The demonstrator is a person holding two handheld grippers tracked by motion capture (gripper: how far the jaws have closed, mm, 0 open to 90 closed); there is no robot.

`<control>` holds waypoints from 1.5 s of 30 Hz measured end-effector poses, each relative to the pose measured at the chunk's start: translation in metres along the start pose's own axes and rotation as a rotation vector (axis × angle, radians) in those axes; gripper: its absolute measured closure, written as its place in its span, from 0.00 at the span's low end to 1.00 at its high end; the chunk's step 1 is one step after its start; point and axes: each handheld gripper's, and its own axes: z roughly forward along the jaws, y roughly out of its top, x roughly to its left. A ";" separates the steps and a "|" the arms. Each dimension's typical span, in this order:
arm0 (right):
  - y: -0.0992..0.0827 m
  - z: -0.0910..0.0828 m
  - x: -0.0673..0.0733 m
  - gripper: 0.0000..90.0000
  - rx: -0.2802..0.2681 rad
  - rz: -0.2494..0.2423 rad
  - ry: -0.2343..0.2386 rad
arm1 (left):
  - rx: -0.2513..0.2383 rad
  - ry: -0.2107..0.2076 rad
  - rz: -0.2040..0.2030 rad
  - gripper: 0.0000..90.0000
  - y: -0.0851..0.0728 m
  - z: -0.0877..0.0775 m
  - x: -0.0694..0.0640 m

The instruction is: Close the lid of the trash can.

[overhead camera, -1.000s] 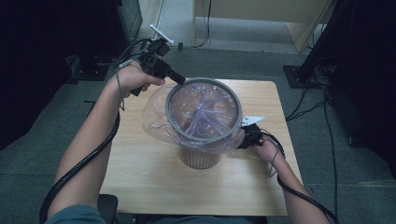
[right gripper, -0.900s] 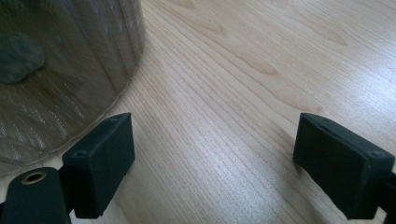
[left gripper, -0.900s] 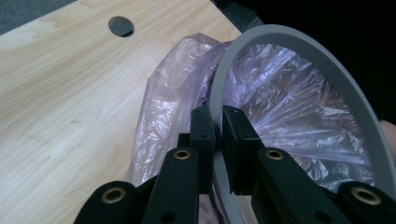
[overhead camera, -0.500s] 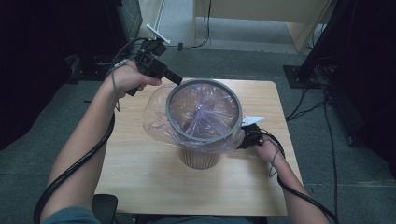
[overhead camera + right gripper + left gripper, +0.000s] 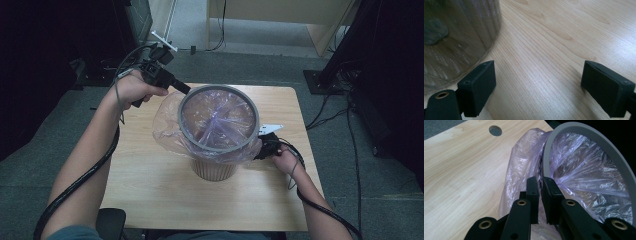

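Left gripper (image 5: 540, 183) fingers (image 5: 533, 195) nearly together, having just closed further, a narrow gap between them at the bin's edge; pads sit right at the grey rim (image 5: 584, 135) where the purple plastic bag (image 5: 521, 167) folds over it. Can't tell for sure whether film is pinched, so no clear clamp. Bag bulges outward just beyond and beside the fingertips, its lining spreads inside the rim on the far side of them. Right gripper (image 5: 537, 85) fingers (image 5: 477, 86) wide apart, nothing between them but bare wooden table (image 5: 554, 50). Ribbed wall of the bin (image 5: 456, 37) stands just beside one finger, not between the pair. From the high view: left gripper (image 5: 184, 88) at the far-left rim of the bin (image 5: 215, 167), right gripper (image 5: 263, 148) low at its near-right side, under the bag overhang (image 5: 167, 127).
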 end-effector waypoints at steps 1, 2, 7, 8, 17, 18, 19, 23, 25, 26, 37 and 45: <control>0.000 0.000 0.000 0.13 0.000 0.000 0.000 | -0.001 0.001 -0.001 0.92 0.000 0.000 0.000; 0.000 0.000 0.000 0.13 0.000 0.000 0.000 | -0.004 0.004 -0.003 0.92 -0.001 -0.001 0.000; 0.000 0.000 0.000 0.13 0.000 0.000 0.000 | -0.032 0.010 0.010 0.84 -0.003 -0.005 0.000; 0.000 0.000 0.000 0.13 0.000 0.000 0.000 | -0.032 0.019 0.019 0.82 -0.004 -0.006 0.001; 0.000 0.000 0.000 0.13 0.000 -0.001 0.001 | -0.076 0.083 0.066 0.68 -0.012 -0.018 0.004; 0.000 0.000 0.000 0.13 0.000 0.000 0.000 | -0.093 0.093 0.074 0.67 -0.013 -0.021 0.004; 0.000 0.000 0.000 0.13 0.000 0.000 0.000 | -0.106 0.085 0.073 0.65 -0.014 -0.023 0.003; 0.000 0.000 0.000 0.13 0.000 -0.001 0.000 | -0.110 0.087 0.070 0.60 -0.021 -0.029 0.007; 0.000 0.000 0.000 0.13 0.001 -0.001 0.001 | -0.103 0.095 0.058 0.57 -0.024 -0.030 0.010; 0.000 0.000 0.000 0.13 0.001 -0.001 0.000 | -0.107 0.096 0.054 0.57 -0.025 -0.032 0.011; 0.000 0.000 0.000 0.13 0.002 -0.002 0.000 | -0.142 0.164 0.038 0.43 -0.045 -0.038 0.025; 0.000 0.000 0.000 0.13 0.001 -0.001 0.000 | -0.135 0.190 0.022 0.42 -0.057 -0.042 0.035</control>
